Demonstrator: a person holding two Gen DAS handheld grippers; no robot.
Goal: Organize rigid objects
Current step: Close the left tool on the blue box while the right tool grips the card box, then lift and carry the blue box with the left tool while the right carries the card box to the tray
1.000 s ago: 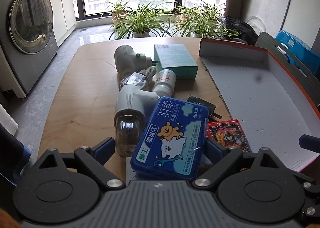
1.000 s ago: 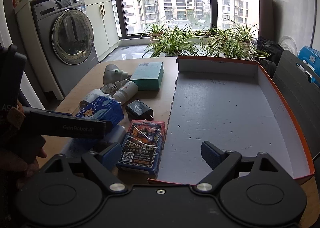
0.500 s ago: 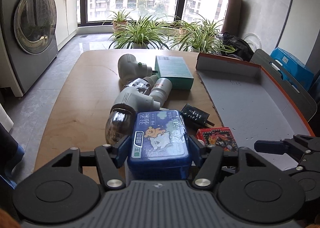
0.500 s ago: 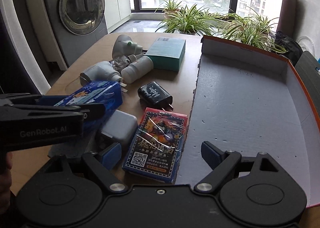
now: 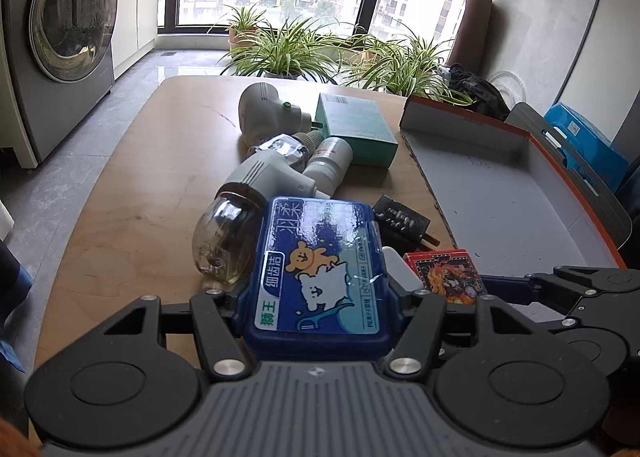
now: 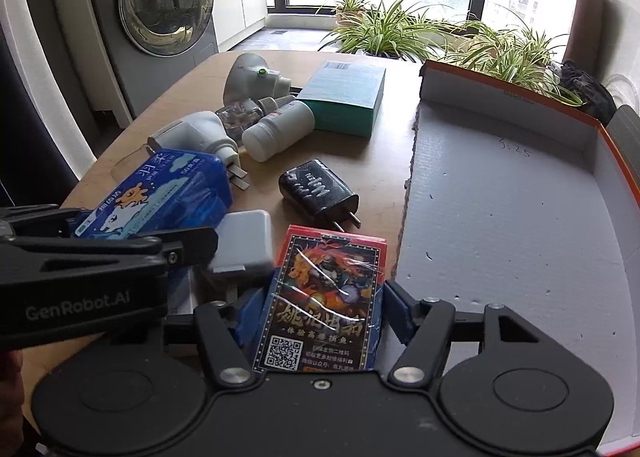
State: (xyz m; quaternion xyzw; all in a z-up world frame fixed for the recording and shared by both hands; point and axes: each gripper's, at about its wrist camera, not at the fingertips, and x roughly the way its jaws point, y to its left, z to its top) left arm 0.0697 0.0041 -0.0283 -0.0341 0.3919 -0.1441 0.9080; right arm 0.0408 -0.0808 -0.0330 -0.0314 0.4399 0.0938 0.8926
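The left gripper [image 5: 316, 297] clamps the blue floss box [image 5: 320, 269] near the table's [image 5: 132, 185] front edge; the right gripper [image 6: 316, 321] grips the card pack [image 6: 324, 297] beside the tray's [image 6: 500, 217] left edge.

From my left wrist view the blue floss box [image 5: 320, 273] hides the pads gripping it and most of the white adapter [image 5: 396, 271] behind it. On my right wrist view the card pack [image 6: 324, 301] covers its gripper's pads, and the cardboard tray [image 6: 520, 217] runs off the right edge. The small print on the teal box [image 6: 344, 91] is too small for me to read.
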